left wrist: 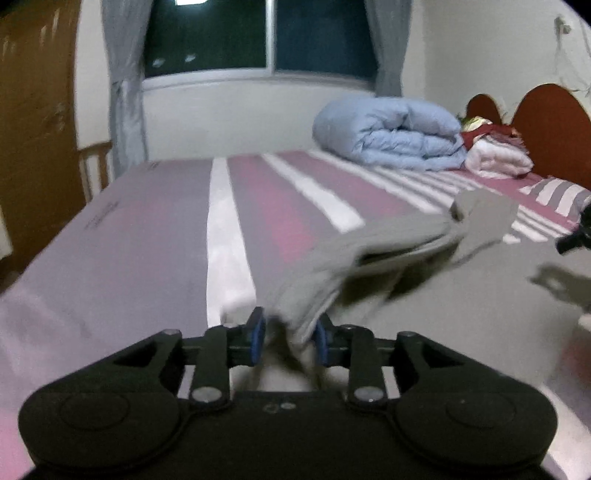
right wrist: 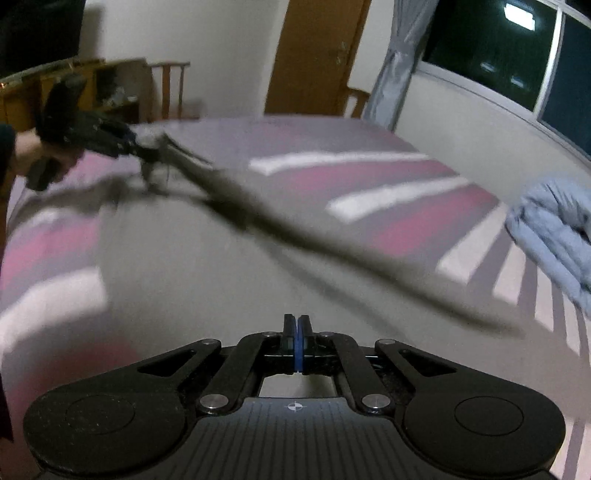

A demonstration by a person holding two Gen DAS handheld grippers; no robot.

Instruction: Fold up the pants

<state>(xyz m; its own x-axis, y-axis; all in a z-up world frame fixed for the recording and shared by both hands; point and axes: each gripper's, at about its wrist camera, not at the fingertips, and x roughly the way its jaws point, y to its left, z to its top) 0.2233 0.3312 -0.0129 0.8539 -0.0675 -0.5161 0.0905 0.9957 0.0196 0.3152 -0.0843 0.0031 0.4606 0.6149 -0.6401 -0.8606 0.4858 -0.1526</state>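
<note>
A striped bed point(left wrist: 155, 229) in pink, grey and white fills the room ahead of both hand-held grippers, its sheet running from just under the tools to the far wall below a dark window point(left wrist: 258, 33) hung with grey curtains point(left wrist: 123, 85). A rolled pale-blue duvet point(left wrist: 391, 133) lies at the far right of the bed as seen from the left tool, with a white and red pile of bedding point(left wrist: 495, 151) beside it against a reddish headboard point(left wrist: 550, 122). In the right wrist view a wooden door point(right wrist: 314, 55) stands beyond the foot of the bed, and the same duvet point(right wrist: 554, 229) sits off to the right of the tool.

The grey pants point(left wrist: 369, 251) lie spread on the sheet directly in front of both tools, one edge lifted off the bed into a taut, motion-blurred fold. The left gripper point(left wrist: 290, 338) grasps that raised edge, the cloth bunched between its blue-padded fingers point(left wrist: 256, 334) and stretching away to the tool's right. Seen from the right wrist, the pants point(right wrist: 295, 229) run as a dark band from the left gripper point(right wrist: 146, 157), held in a person's hand point(right wrist: 40, 155) far ahead and to the left, diagonally down to the right. The right gripper point(right wrist: 297, 328) is clenched, its pads pressed together with no cloth visible between them, low over the grey fabric.
</note>
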